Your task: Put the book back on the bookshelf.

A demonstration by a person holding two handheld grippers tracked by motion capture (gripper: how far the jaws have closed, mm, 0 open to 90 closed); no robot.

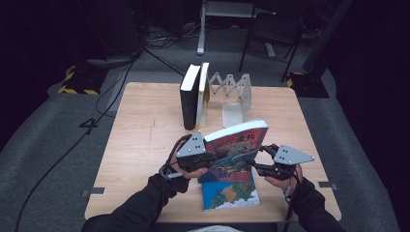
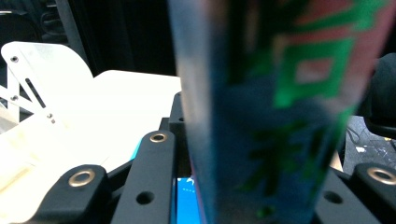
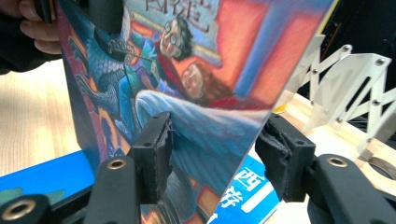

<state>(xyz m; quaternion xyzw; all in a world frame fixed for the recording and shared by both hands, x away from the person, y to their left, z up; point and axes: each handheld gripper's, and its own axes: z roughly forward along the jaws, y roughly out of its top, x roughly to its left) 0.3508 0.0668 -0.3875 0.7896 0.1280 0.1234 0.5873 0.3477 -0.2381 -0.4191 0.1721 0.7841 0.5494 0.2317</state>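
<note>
Dark studio floor and cables ring a pale wooden counter (image 1: 145,145) in the middle of the high view; just below the frame's centre an illustrated hardback book (image 1: 237,147) is held tilted off the surface, its red and blue cover facing the camera and its white page block along the upper edge. At the book's left edge the left gripper (image 1: 193,153) has its jaws closed onto the book, whose blurred edge (image 2: 261,116) stands between them in the left gripper view; at the book's right edge the right gripper (image 1: 270,162) has its jaws on either side of the cover (image 3: 201,93), one pad against the painted face and the other seeming to meet the far edge, though I cannot tell how firmly that side bites.

Beneath the raised book a second, blue-covered book (image 1: 231,193) lies flat at the lower centre of the frame; toward the top centre two upright books (image 1: 194,96) stand side by side against a folding metal book rack (image 1: 234,96).

Judging by this, the book is mid-carry toward the rack; the next move calls for turning it upright, keeping both grips steady, and sliding it in just beside the standing pair without knocking them.
</note>
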